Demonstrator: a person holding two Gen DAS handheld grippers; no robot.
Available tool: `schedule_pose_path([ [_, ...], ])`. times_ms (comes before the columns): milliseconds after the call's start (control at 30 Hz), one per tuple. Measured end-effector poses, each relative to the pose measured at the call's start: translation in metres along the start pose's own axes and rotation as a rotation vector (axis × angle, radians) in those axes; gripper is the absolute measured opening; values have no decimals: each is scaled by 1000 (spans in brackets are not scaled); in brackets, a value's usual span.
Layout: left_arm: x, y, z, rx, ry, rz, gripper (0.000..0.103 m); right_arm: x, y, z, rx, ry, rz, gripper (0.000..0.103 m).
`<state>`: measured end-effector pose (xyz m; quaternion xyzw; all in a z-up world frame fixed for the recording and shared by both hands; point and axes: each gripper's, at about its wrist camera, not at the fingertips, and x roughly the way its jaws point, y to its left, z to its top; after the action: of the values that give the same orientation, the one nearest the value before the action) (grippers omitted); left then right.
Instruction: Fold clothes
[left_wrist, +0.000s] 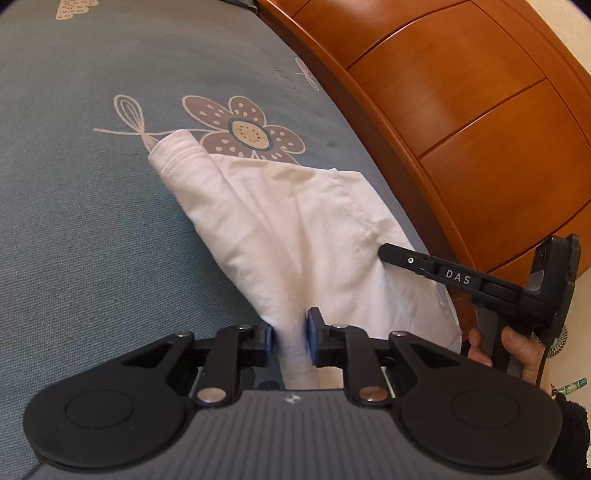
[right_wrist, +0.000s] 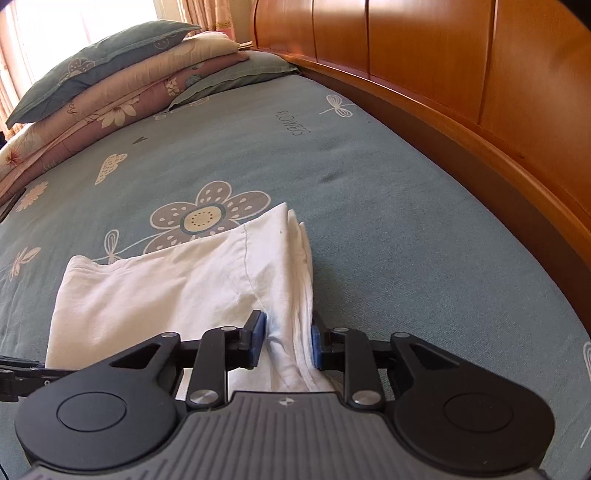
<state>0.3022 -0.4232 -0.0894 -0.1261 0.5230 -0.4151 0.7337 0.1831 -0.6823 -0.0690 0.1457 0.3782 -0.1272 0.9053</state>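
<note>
The white garment lies partly folded on my side of the blue-grey flowered bedsheet, several layers stacked along its right edge. My left gripper has its jaws clamped on a bunched near edge; my right gripper pinches the stacked layers. My worry is that the lower layers slip from the right pads when I lift, fanning the stack out. Uneven pulling could also skew the fold toward the wooden headboard.

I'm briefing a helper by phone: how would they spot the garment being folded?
Start at the bed sheet, blue-grey beside the wooden headboard. Near its big brown flower print lies the white garment, the only plain white cloth, pinched by both grippers.
</note>
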Motion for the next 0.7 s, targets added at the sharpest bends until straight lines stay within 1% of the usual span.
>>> schedule_pose_path([
  [67, -8, 11, -2, -3, 9, 34, 24, -5, -9, -3, 32, -19, -20, 43],
  [100, -14, 15, -3, -1, 7, 50, 27, -7, -14, -5, 48, -29, -30, 43],
  [133, -28, 21, -8, 4, -8, 57, 33, -9, -19, -7, 64, -38, -41, 43],
  [167, -43, 27, -13, 10, -23, 64, 34, -12, -23, -8, 80, -48, -51, 43],
  [200, -51, 26, -10, 31, -47, 67, 34, -19, -26, -9, 92, -75, -25, 43],
  [233, -58, 24, -6, 53, -71, 70, 37, -28, -28, -10, 104, -105, 8, 43],
  [267, -60, 20, -1, 62, -85, 57, 42, -32, -28, -11, 119, -113, 67, 43],
  [300, -62, 16, 5, 70, -99, 44, 45, -35, -28, -12, 134, -117, 132, 41],
  [333, -59, 12, 9, 74, -103, 24, 52, -35, -26, -15, 140, -106, 191, 40],
  [367, -51, 6, 16, 84, -99, 1, 54, -32, -23, -18, 139, -85, 218, 38],
  [400, -41, 0, 18, 98, -94, -5, 54, -27, -21, -21, 130, -63, 211, 37],
  [433, -31, -6, 20, 112, -90, -10, 54, -21, -20, -24, 112, -46, 167, 37],
  [467, -20, -10, 18, 124, -83, -2, 54, -16, -21, -28, 108, -34, 118, 34],
  [500, -14, -11, 15, 135, -81, 4, 54, -11, -27, -31, 122, -23, 98, 27],
  [533, -6, -13, 11, 157, -75, 16, 54, -6, -36, -36, 160, -16, 105, 23],
  [567, 0, -12, 9, 163, -79, 24, 54, -4, -44, -40, 197, -25, 119, 14],
  [600, 5, -11, 7, 168, -83, 33, 54, -2, -51, -44, 233, -36, 133, 7],
  [667, 15, -8, 8, 167, -74, 43, 54, -4, -58, -47, 278, -62, 155, 6],
  [700, 13, -9, 9, 160, -72, 42, 54, -7, -60, -48, 297, -77, 157, 7],
])
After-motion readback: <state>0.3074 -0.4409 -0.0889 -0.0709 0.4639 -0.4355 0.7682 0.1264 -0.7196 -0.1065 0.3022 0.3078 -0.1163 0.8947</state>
